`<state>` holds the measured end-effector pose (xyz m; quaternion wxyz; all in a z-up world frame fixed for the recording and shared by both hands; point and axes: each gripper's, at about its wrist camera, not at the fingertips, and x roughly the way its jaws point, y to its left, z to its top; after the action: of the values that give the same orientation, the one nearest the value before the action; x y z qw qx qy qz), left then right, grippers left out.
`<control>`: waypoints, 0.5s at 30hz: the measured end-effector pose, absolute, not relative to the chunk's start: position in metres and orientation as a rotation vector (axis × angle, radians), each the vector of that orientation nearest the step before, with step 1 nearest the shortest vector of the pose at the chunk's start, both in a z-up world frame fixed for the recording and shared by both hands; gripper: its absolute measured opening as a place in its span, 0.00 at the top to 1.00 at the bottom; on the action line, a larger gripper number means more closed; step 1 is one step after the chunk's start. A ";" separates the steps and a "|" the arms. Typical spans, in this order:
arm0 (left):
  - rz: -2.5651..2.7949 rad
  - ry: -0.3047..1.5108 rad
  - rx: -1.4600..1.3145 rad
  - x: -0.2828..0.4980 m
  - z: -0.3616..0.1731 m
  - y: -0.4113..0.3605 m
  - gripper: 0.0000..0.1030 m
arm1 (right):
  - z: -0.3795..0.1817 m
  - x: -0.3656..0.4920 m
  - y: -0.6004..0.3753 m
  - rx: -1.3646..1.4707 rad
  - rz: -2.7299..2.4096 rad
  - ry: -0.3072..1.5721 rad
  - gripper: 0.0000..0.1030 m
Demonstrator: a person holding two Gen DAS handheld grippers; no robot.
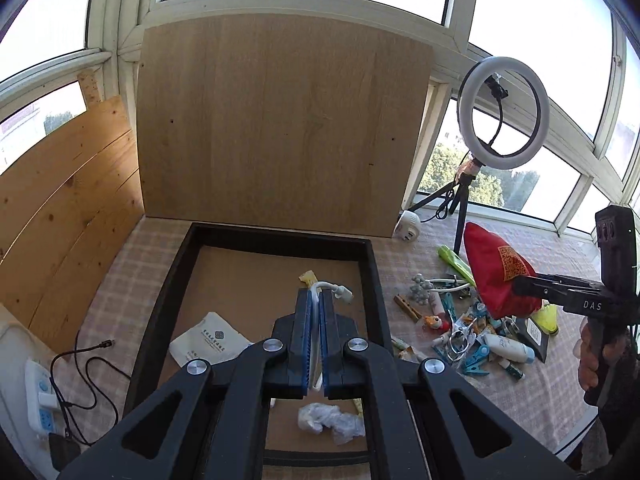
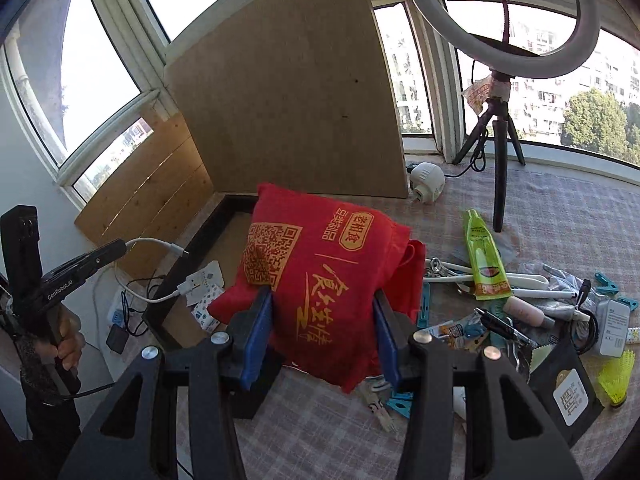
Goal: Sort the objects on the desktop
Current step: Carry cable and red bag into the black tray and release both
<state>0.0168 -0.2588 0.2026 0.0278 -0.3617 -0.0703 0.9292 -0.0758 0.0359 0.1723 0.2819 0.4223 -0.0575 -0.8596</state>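
Observation:
My left gripper (image 1: pixel 316 294) is shut on a white USB cable (image 1: pixel 338 290) and hangs above the black tray (image 1: pixel 372 264). In the right wrist view the left gripper (image 2: pixel 116 250) shows at the left, and the cable (image 2: pixel 160 245) dangles from it over the tray's edge (image 2: pixel 208 232). My right gripper (image 2: pixel 322 300) is shut on a red cloth bag (image 2: pixel 320 264) with orange print, lifted off the table. Seen from the left wrist, the bag (image 1: pixel 496 272) hangs from the right gripper (image 1: pixel 520 284) above the clutter. A white pouch (image 1: pixel 208 340) and crumpled plastic (image 1: pixel 330 418) lie in the tray.
Right of the tray lies a pile of several small things: blue clothes pegs (image 1: pixel 474 362), a white bottle (image 1: pixel 506 346), a green tube (image 2: pixel 484 258), a yellow shuttlecock (image 2: pixel 616 376). A ring light on a tripod (image 1: pixel 502 112) stands behind. A wooden board (image 1: pixel 280 120) backs the tray. A power strip (image 1: pixel 40 400) lies left.

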 end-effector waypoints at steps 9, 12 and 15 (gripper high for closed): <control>2.943 -0.276 -1.123 -0.009 0.199 -0.303 0.97 | 0.164 -0.106 -0.068 1.125 -2.216 0.012 0.56; 2.967 -0.260 -1.118 -0.022 0.199 -0.308 0.97 | 0.165 -0.116 -0.088 1.126 -2.202 0.024 0.56; 2.980 -0.274 -1.116 -0.034 0.199 -0.314 0.97 | 0.165 -0.125 -0.107 1.116 -2.195 0.054 0.56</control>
<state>-0.0337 -0.3139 0.1987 -0.0261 -0.3492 -0.0858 0.9328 -0.1251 -0.1066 0.1653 0.3329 0.4274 0.0208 -0.8403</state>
